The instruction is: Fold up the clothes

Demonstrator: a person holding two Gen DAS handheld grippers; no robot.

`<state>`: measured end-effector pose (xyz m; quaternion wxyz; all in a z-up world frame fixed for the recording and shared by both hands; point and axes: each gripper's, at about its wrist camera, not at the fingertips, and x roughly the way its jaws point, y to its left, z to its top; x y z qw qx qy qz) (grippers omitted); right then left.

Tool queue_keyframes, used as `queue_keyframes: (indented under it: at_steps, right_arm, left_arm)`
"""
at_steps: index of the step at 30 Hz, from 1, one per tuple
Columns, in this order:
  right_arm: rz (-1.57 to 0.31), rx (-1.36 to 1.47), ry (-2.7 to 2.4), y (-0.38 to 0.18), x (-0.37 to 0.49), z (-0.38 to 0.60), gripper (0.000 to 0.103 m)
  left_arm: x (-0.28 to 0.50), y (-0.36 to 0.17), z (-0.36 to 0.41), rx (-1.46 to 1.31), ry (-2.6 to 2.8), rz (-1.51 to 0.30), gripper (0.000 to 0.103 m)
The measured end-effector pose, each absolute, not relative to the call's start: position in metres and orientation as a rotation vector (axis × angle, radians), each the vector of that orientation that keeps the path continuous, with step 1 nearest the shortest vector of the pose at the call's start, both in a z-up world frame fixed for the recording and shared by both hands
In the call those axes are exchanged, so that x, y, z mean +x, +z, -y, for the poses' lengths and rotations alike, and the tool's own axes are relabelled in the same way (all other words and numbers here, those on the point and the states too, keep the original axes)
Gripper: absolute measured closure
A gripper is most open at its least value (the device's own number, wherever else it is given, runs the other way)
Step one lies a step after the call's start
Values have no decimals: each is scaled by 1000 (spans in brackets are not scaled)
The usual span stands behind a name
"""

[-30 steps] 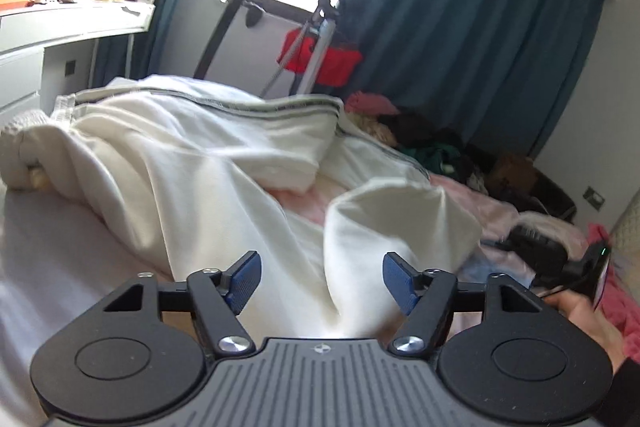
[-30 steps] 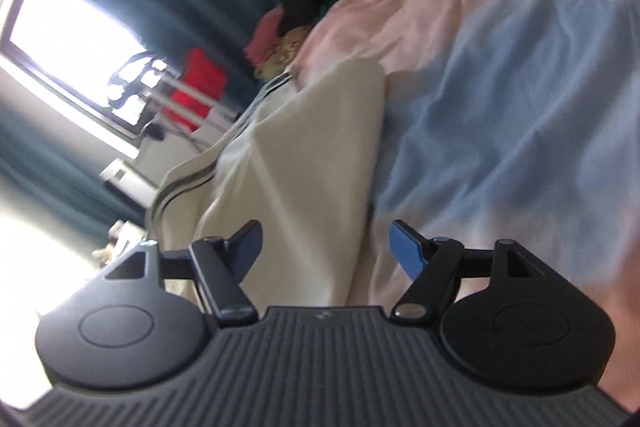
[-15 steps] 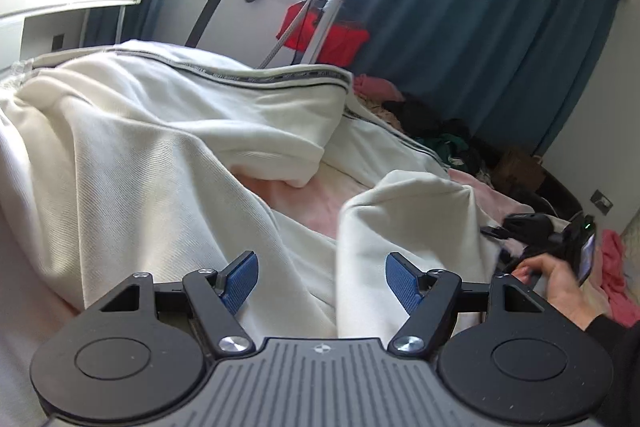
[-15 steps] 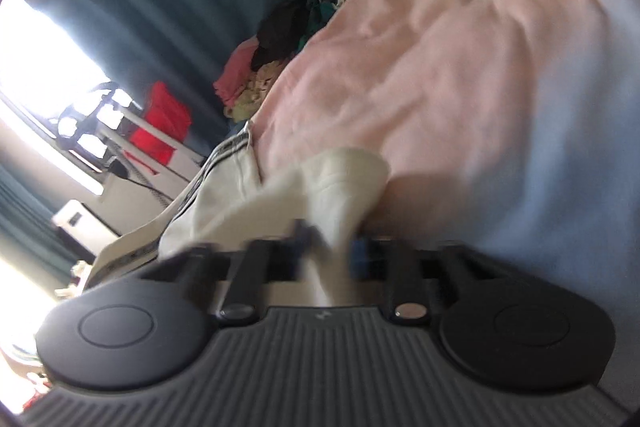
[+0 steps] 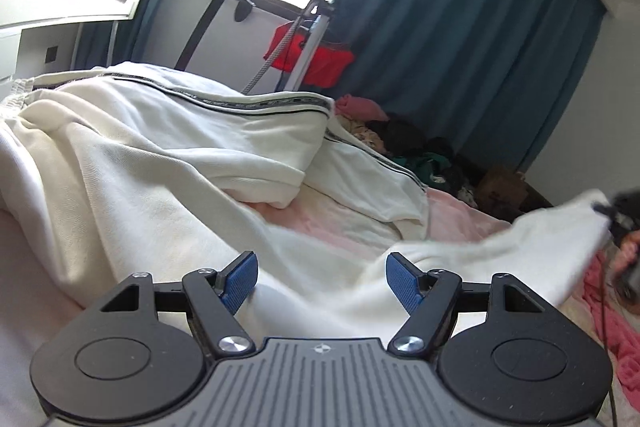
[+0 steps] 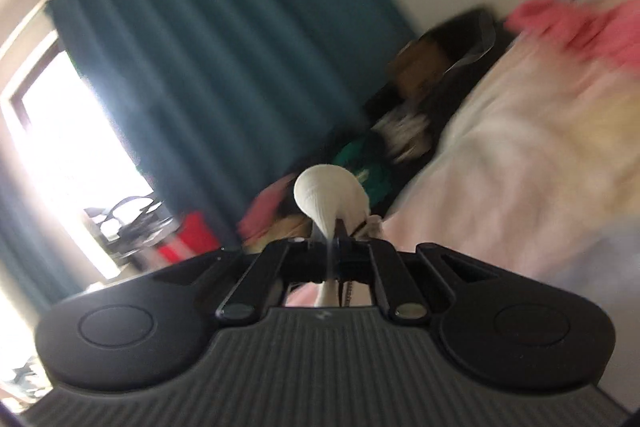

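Cream garment [image 5: 168, 163] spread on a pink-sheeted bed [image 5: 24, 267], teal curtains [image 5: 460, 47] behind.
Right claw [image 6: 334, 227] clamps the garment's bunched edge, blurred, perhaps a cuff; left claw [image 5: 322, 277] stands apart above the cloth.

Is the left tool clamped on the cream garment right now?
No. The left tool stands open, its blue pads apart, with the cream garment lying unpinched beyond and between them.

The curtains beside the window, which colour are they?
Dark teal curtains, plain, clearest in the left wrist view.
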<state>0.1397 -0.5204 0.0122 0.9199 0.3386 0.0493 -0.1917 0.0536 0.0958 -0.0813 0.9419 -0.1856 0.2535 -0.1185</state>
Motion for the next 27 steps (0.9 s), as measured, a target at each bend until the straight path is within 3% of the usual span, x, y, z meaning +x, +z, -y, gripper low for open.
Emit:
queue_keyframes:
  at_steps: [5,9,17,18,19,20,21,27]
  right_arm:
    - [-214,841,-585,-58,41,557,97]
    - [-430,1183,-662,-121,12,584,96]
    - [-412,1388,-634,-157,-7,581,91]
    - [-402,1415,-614,-159,-9,578,82]
    - [-403,1425,-596,-160,-8,576,56]
    - [-412,1425,-576,-156,-9,571,42]
    - [-422,1422,-564,-156,-6,569,16]
    - [-489,1311,-543,-151,7,537,16]
  left_arm:
    - [37,-75,-93,-387,-264,-547,29]
    - [22,-74,-96,-377,-238,-571,29]
    - [-3,-73,-137,-412,-73,-635,27]
    - [-4,-72,-143,-432,-51,-643,26]
    - [-4,-71,-148,-440,-28,-651,26]
    - [-3,-70,-154,-447,-5,-658,26]
    - [-2,-69,-158,-451,17,-665,26]
    - [1,-51,-178,-495,120,-702,26]
